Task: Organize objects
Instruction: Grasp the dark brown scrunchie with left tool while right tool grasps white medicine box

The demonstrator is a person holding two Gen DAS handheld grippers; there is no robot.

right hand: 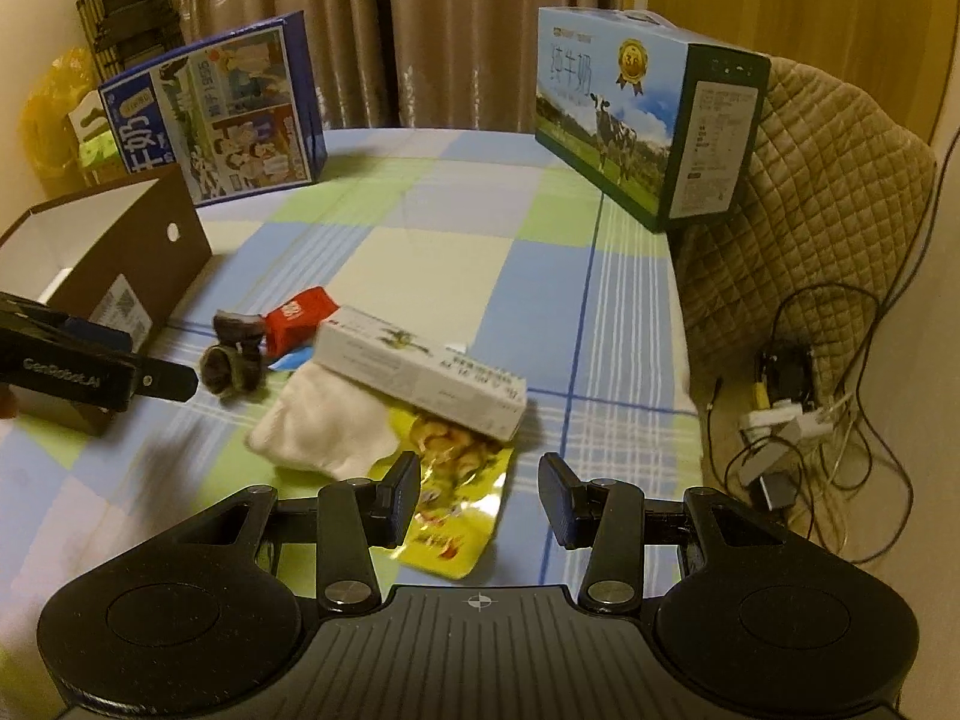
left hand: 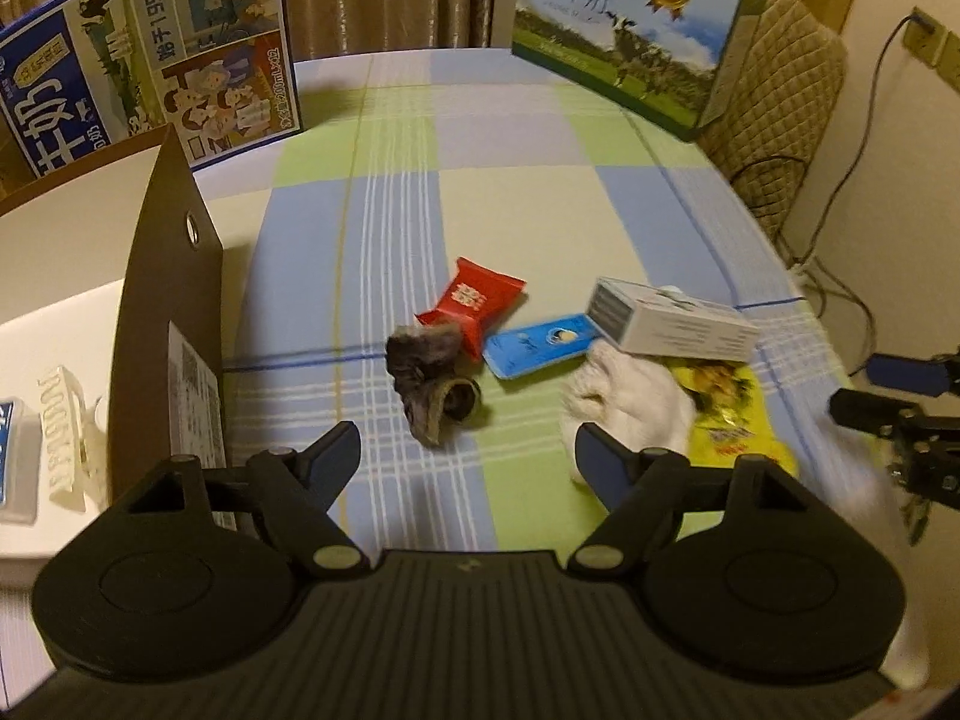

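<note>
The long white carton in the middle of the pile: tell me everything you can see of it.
The white carton is a long, slim cardboard box with small print and a greenish picture on its side. It looks closed and lies flat but askew, propped on the white cloth and the yellow snack bag, with its far end by the red packet. Neither pair of tongs touches it.

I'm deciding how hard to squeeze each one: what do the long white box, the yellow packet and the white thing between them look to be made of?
The long white box looks like thin printed cardboard, matte, with crisp folded edges. The yellow packet looks like glossy plastic or foil film: it crinkles and glints. The white item looks like soft knitted fabric, perhaps a sock, limp and matte.
</note>
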